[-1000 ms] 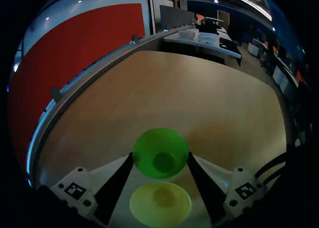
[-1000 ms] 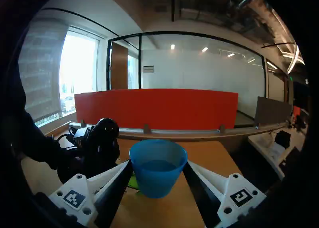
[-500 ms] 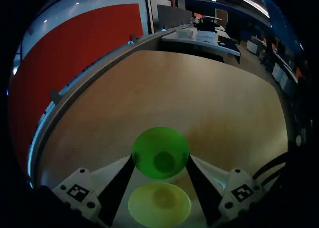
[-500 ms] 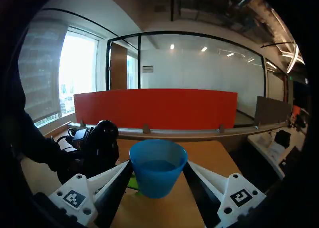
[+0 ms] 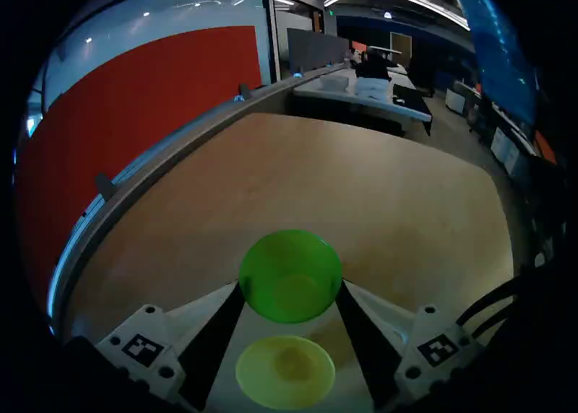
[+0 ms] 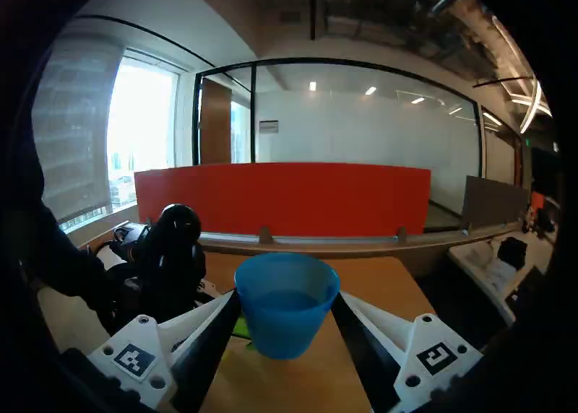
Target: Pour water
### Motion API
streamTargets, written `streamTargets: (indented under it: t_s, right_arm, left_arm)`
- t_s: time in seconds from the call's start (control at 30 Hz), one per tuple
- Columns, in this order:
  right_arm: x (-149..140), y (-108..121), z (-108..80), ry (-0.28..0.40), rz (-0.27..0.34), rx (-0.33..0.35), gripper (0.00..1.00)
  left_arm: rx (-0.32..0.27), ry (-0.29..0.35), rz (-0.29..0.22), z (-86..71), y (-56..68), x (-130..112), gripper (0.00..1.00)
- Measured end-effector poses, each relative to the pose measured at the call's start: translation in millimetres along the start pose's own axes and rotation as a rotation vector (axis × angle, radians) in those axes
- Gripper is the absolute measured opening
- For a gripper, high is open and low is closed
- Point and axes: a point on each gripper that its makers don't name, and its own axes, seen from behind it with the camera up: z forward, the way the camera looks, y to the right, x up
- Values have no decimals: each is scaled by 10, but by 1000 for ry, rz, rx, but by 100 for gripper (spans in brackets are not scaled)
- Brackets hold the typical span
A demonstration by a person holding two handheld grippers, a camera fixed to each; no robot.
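Observation:
In the left gripper view my left gripper (image 5: 290, 287) is shut on a green cup (image 5: 290, 274), its mouth facing the camera, held over the wooden table (image 5: 347, 182). A yellow-green round patch (image 5: 285, 372) lies on the table below the cup. In the right gripper view my right gripper (image 6: 287, 319) is shut on a blue cup (image 6: 286, 313) that stands upright with water in it. The left gripper (image 6: 170, 258), black and held by a gloved hand, is to the left of the blue cup. A sliver of the green cup (image 6: 242, 328) peeks out beside it.
A red partition (image 6: 282, 196) with a grey rail runs along the table's far edge. Glass walls and a bright window stand behind it. Other desks with white things (image 5: 368, 70) lie beyond the table's end. A blurred blue shape (image 5: 502, 59) sits at the upper right.
The left gripper has risen a little with the green cup. The yellow-green patch below it has shrunk. The right gripper and blue cup have held still.

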Motion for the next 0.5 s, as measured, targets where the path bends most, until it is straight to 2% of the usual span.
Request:
streamTargets:
  t_s: [0.2,0.37,0.5]
  right_arm:
    - [82,-44,-10,11,-11,9,90]
    - [144,-96,-7,22,-20,19,90]
    - [205,-158,-3,33,-30,32,90]
  left_arm:
    - [17,75,-48,-296,-45,203,86]
    - [40,148,-84,-643,-119,400,86]
    - [67,198,-92,-940,-202,525,86]
